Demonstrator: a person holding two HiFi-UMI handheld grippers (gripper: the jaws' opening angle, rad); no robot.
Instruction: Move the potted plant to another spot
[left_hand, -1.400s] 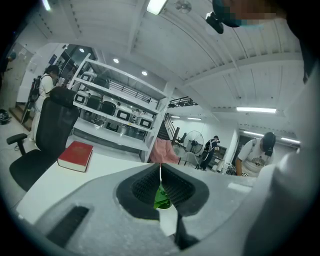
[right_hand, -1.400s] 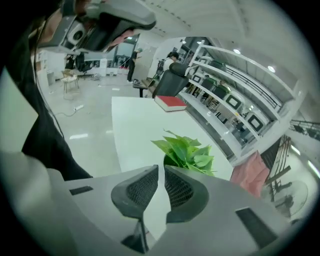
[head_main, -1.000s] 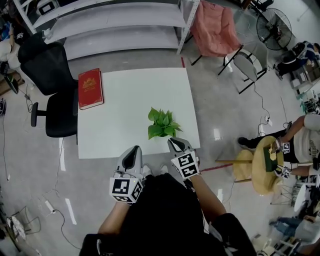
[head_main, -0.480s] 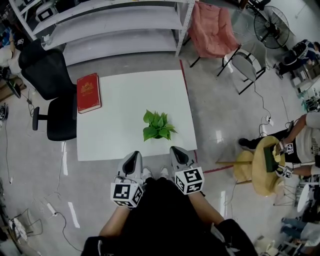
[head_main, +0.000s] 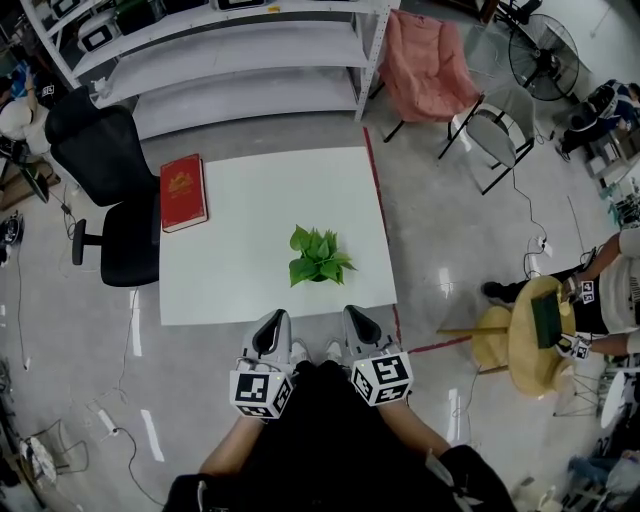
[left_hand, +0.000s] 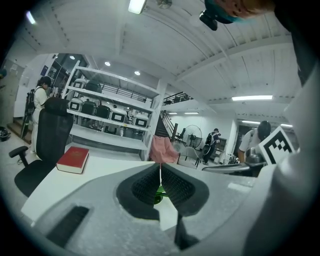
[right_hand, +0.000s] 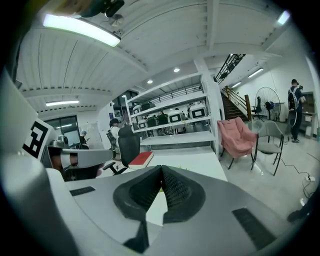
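Both grippers have drawn back from the square white table (head_main: 250, 225) to the person's body. The left gripper (head_main: 274, 320) and right gripper (head_main: 356, 316) hover just off its near edge, each clenched with nothing between its jaws. The green leafy potted plant (head_main: 317, 257) stands near that edge, well apart from the red hardcover book (head_main: 183, 192).

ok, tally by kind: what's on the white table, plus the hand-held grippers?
potted plant: 1
red book: 1
hand-held gripper: 2 (left hand-held gripper, right hand-held gripper, both shut on nothing)
Total: 4
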